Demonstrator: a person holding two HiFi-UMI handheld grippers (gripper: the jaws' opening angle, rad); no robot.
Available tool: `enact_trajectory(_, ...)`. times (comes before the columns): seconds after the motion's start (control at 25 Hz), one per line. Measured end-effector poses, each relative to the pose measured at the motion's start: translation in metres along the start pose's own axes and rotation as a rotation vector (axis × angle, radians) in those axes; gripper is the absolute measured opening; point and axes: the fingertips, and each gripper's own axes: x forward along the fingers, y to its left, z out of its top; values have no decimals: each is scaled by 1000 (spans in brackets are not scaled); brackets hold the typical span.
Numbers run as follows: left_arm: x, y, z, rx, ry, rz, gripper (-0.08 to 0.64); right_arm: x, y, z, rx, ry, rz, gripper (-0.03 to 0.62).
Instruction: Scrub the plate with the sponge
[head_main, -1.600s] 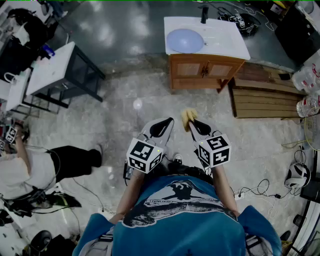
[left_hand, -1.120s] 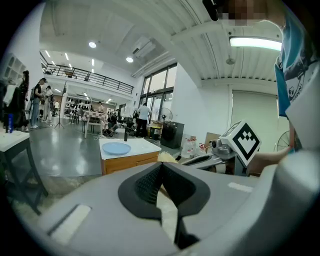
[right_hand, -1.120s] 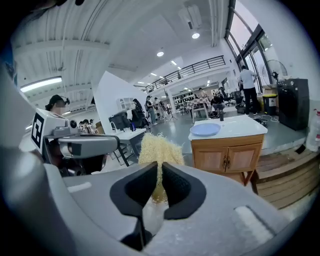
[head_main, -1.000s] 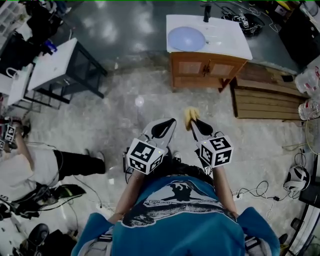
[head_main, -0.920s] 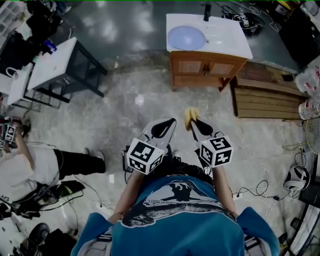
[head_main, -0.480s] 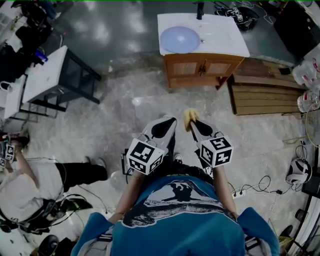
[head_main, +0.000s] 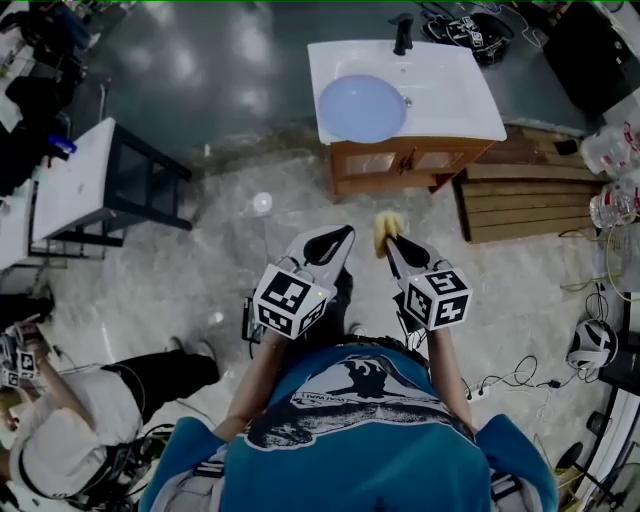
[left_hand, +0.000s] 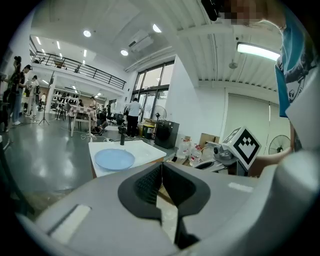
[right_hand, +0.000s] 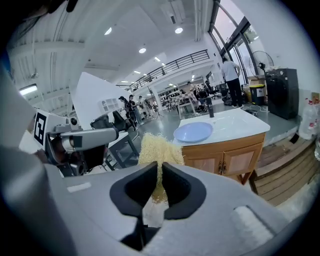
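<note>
A pale blue plate lies on the white top of a wooden vanity ahead of me; it also shows as the plate in the left gripper view and the plate in the right gripper view. My right gripper is shut on a yellow sponge, which sticks up past the jaws as the sponge. My left gripper is shut with nothing in it, beside the right one. Both are held over the floor, short of the vanity.
A black tap stands at the back of the vanity. A wooden pallet lies to its right, with water bottles beyond. A white table on a black frame is at left. A person sits on the floor at lower left. Cables lie at right.
The vanity with the plate has come nearer and lower in the head view. Both grippers keep their pose, the right still holding the sponge.
</note>
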Motion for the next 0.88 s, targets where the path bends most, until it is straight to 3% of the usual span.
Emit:
enact_trajectory(0.4, 47, 94, 28, -4, 27, -27, 50, 77, -28, 63, 19, 8, -37, 29)
enact_trajectory(0.72, 81, 143, 36, -28, 55, -52, 77, 100, -50, 89, 42, 7, -98, 31)
enact_trajectory(0.88, 94, 154, 32, -80, 60, -51, 91, 100, -60, 88, 54, 19, -122, 29)
